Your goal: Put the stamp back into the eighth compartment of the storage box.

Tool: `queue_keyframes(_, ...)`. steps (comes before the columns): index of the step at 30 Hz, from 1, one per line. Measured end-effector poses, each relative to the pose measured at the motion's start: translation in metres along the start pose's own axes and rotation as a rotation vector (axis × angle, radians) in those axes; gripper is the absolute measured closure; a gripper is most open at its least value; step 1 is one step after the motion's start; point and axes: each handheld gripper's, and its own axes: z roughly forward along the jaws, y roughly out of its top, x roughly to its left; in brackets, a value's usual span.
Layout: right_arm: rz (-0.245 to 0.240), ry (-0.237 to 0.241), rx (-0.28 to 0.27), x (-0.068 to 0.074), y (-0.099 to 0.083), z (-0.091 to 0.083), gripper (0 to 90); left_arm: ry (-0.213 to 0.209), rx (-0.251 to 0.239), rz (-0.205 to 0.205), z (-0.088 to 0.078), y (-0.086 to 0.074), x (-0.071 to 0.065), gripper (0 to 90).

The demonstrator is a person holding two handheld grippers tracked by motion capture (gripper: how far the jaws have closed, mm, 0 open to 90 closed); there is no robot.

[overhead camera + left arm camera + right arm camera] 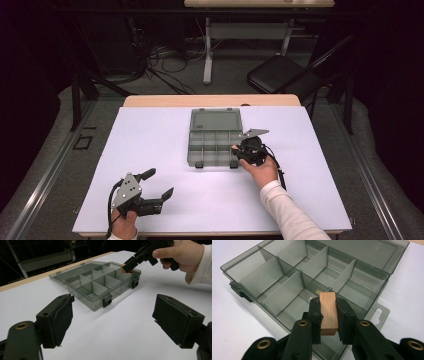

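While the organizer box (215, 139) lies open mid-table on the white sheet (150, 150), its lid flat behind it, the right gripper (328, 315) has its 2 jaws clamped on a small wooden block (328, 312) over the box's near right corner. From the high view the block shows as little more than a pale speck at the jaw tips; in the left gripper view it is half hidden behind the jaws. How many compartments the box has is hard to count through the smoky plastic. Near the front left edge, the left gripper (157, 184) rests with jaws spread wide, holding nothing. The person's right hand (262, 170) and white sleeve (290, 215) are cut off at the frame's bottom.
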Motion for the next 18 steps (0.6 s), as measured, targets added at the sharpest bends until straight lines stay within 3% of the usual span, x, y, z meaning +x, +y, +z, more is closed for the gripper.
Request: queue_keyframes(18, -0.007, 0.002, 0.006, 0.0002, -0.0007, 0.0009, 74.5, 0.000, -0.001, -0.002, 0.0004, -0.0001, 0.0013, 16.2)
